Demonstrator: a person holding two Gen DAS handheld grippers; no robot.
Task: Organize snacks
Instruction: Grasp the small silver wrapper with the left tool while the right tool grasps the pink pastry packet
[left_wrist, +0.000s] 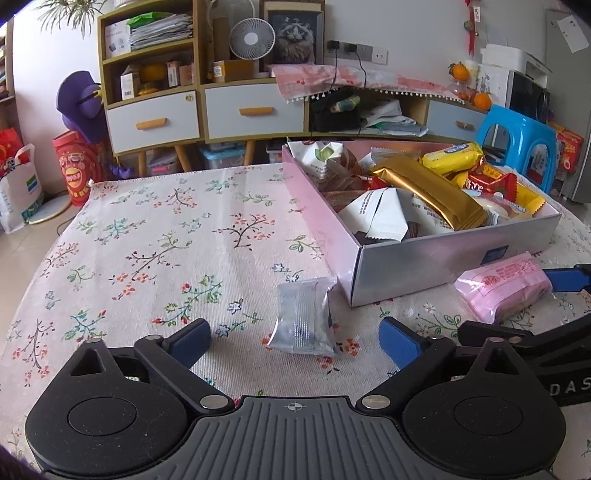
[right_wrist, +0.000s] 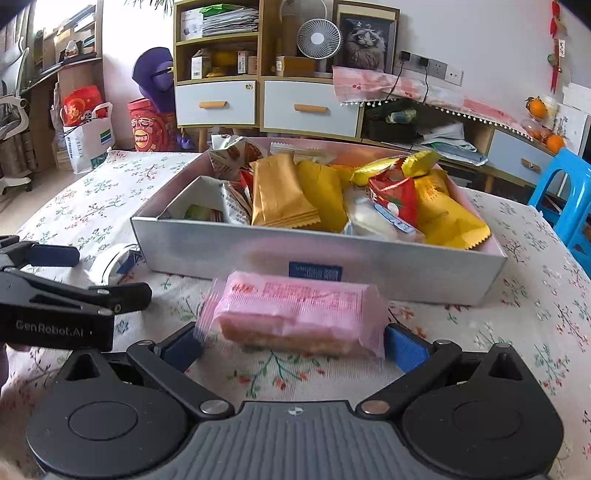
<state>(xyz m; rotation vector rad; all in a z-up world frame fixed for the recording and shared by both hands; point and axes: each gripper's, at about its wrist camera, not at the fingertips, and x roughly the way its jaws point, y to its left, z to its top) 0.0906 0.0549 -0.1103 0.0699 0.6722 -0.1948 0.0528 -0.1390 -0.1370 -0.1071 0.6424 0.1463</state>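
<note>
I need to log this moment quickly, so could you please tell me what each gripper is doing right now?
Left gripper: open, holding nothing; the silver packet lies between its fingers.
Right gripper: closed on the pink packet.

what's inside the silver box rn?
The silver box is packed with snacks: a gold wafer pack, yellow packets, a red packet and white wrappers. Whatever lies under that top layer, and the box floor, is covered.

Left gripper (left_wrist: 295, 341) fingers spread wide; right gripper (right_wrist: 291, 347) fingers clamp inward.
</note>
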